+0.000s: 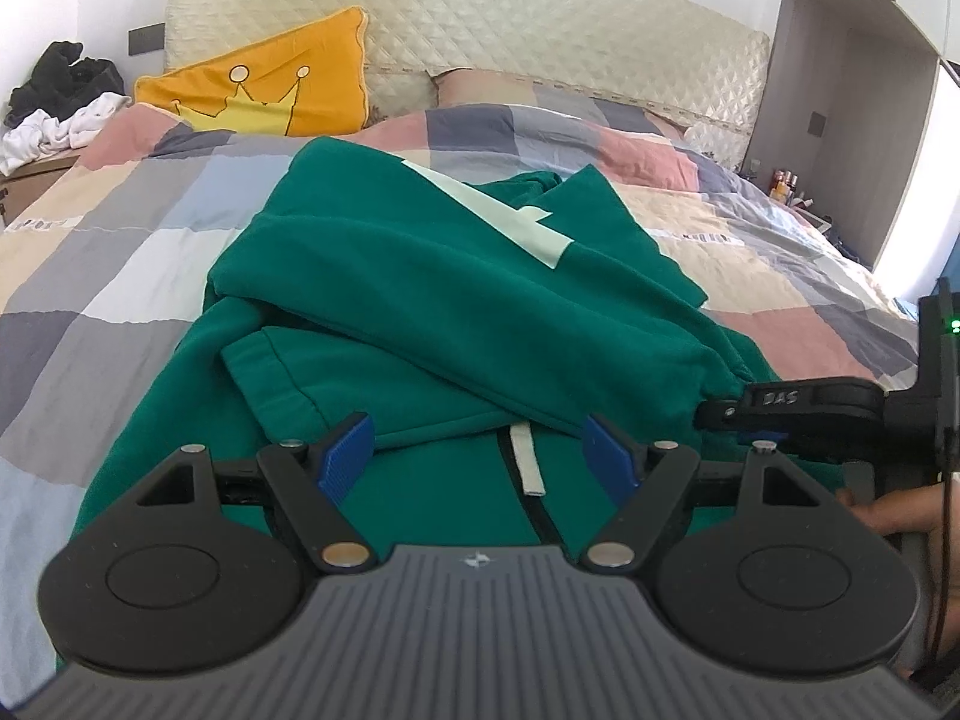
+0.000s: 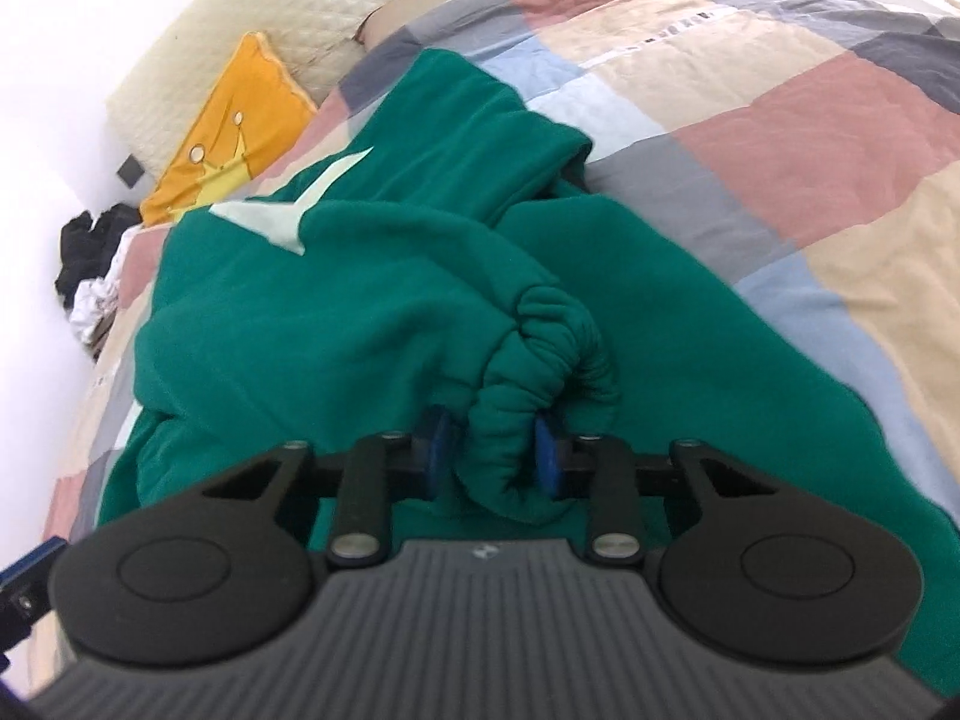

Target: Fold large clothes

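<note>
Here, the green sweatshirt (image 1: 420, 276) lies rumpled across the checked bed (image 1: 120, 252). The right gripper (image 2: 492, 450) clamps its bunched cuff (image 2: 540, 348); the left gripper (image 1: 480, 450) hovers, jaws apart and empty. Draw the sleeve flat, keeping the cuff pinched.

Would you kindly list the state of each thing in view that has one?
green sweatshirt: spread on the bed, partly folded, one sleeve laid across the body.
sleeve cuff: bunched, clamped between the right jaws.
right gripper: shut on the cuff.
left gripper: jaws open, empty, above the hem.
yellow cushion: leaning on the headboard.
checked quilt: spread over the bed.
</note>
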